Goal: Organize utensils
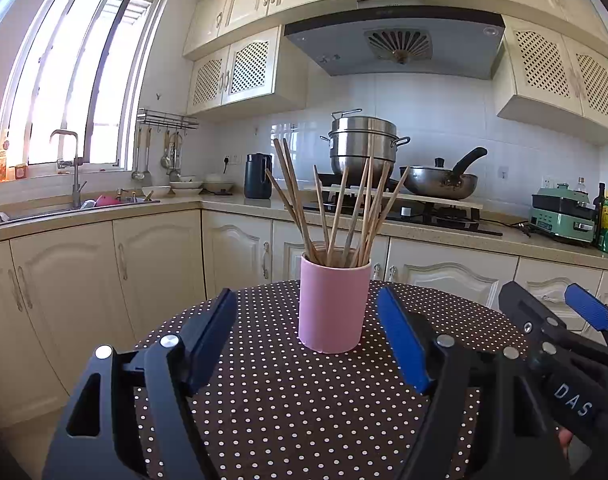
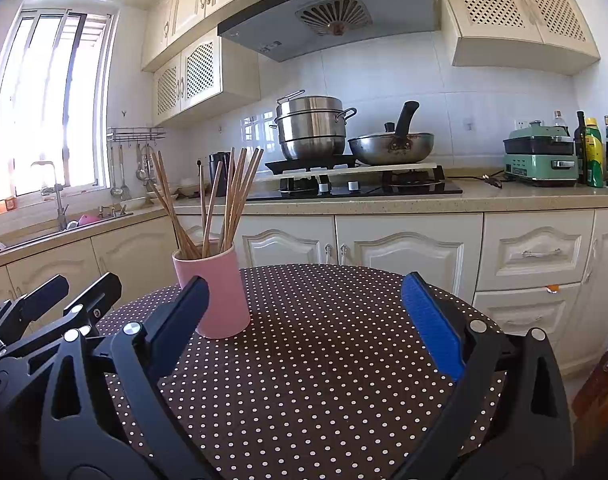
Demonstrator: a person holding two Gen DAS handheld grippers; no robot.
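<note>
A pink cup stands upright on the round polka-dot table and holds several wooden chopsticks. My left gripper is open and empty, its fingers either side of the cup and a little nearer than it. The right gripper shows at the right edge of the left wrist view. In the right wrist view the cup with chopsticks stands at the left, behind the left finger. My right gripper is open and empty over the table. The left gripper shows at far left.
A kitchen counter runs behind the table with a stove, a steel steamer pot, a wok, a green appliance and bottles. A sink lies under the window at left. Cabinets stand close beyond the table's far edge.
</note>
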